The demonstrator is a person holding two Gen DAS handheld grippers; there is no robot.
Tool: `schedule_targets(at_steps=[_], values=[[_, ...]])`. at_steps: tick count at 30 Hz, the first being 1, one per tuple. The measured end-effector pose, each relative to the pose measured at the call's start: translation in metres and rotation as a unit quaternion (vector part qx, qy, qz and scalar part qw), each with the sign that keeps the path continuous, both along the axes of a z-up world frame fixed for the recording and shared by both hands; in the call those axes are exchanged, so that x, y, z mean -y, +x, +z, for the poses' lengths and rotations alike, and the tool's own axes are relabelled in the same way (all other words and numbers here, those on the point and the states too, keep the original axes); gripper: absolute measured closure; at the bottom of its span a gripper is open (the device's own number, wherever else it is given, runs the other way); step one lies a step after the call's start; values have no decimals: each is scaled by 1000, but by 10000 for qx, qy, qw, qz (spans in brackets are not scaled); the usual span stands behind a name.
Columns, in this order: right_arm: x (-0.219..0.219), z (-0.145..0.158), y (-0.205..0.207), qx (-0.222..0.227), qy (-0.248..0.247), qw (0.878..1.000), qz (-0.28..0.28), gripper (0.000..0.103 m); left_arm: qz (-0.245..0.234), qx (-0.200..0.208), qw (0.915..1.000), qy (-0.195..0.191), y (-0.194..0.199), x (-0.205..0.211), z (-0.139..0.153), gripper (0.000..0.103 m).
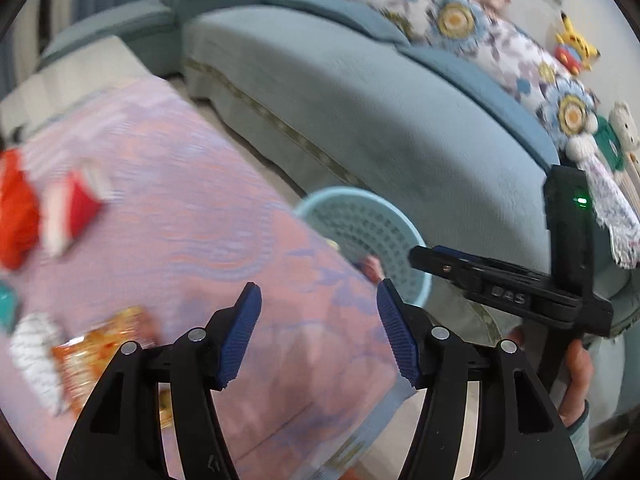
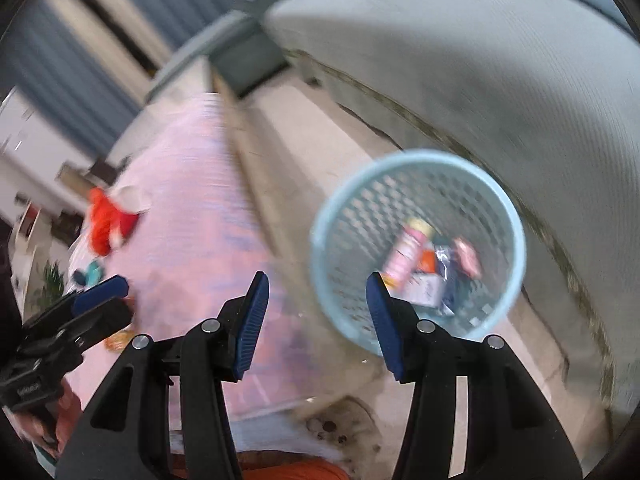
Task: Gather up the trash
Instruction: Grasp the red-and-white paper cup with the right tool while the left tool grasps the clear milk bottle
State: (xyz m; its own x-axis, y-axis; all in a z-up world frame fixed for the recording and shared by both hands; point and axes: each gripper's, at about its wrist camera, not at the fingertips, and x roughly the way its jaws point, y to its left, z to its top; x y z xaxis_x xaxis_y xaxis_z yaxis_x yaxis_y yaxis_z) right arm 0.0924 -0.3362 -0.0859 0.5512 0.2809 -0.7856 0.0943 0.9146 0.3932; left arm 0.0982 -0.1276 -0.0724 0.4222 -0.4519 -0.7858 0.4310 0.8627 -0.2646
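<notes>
My left gripper (image 1: pixel 319 332) stands wide apart and empty at the bottom centre of the left wrist view, over the pink-and-lilac cloth (image 1: pixel 192 208) that covers the table. My right gripper (image 2: pixel 314 322) is likewise spread and empty at the bottom centre of the right wrist view, aimed toward the basket. Both views are motion-blurred.

Step in hand, as I judge it: go back to the table for the next piece. The nearest candidate is the orange snack wrapper (image 1: pixel 100 350) at the lower left, just beside my left finger. To do this well I should let the motion settle, bring the pads down on either side of a raised fold of the wrapper, and pinch the film only, not the cloth.

Other trash on the cloth: a crumpled white paper (image 1: pixel 34 354) touching the wrapper, a red-and-white packet (image 1: pixel 74 210) and a red bag (image 1: pixel 16 208) at the left edge, well apart from my fingers.

Container: the light-blue mesh wastebasket (image 2: pixel 516 240) stands on the floor between table and sofa (image 1: pixel 360 92). Inside lie a pink tube-like package (image 2: pixel 406 254) and several wrappers; details are blurred. Plenty of room remains.
</notes>
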Motion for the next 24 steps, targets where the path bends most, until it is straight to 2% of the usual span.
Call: schedule_targets(at_steps=[5,8,12,15,17,18,20,22,24], values=[[-63,43,-4,654,-159,9954,680,56,845,446,9954,-17,-20,-79,30,44],[-111,61,-4,1000,-375,9880,1115,56,1413,736,9872,116,-30,-127,44,43],[-160,66,7,1118,-586,9800,1539,56,2193,934,9709,221,-38,-201,54,38],[-188,63,21,1155,-699,9749,1769,56,2837,922,9538,352,-42,-265,53,38],[-205,58,28,1179,-758,9726,1857,62,3406,866,9345,564,-47,-312,47,38],[-214,55,33,1177,-809,9712,1907,65,3589,841,9276,606,-49,-329,43,38],[-227,47,36,1154,-932,9700,1927,66,4063,780,9076,719,-56,-366,34,32],[-236,35,37,1117,-926,9701,1947,67,4391,711,8921,792,-59,-391,25,30],[-241,22,36,1072,-874,9712,1941,67,4577,629,8836,766,-59,-413,17,30]])
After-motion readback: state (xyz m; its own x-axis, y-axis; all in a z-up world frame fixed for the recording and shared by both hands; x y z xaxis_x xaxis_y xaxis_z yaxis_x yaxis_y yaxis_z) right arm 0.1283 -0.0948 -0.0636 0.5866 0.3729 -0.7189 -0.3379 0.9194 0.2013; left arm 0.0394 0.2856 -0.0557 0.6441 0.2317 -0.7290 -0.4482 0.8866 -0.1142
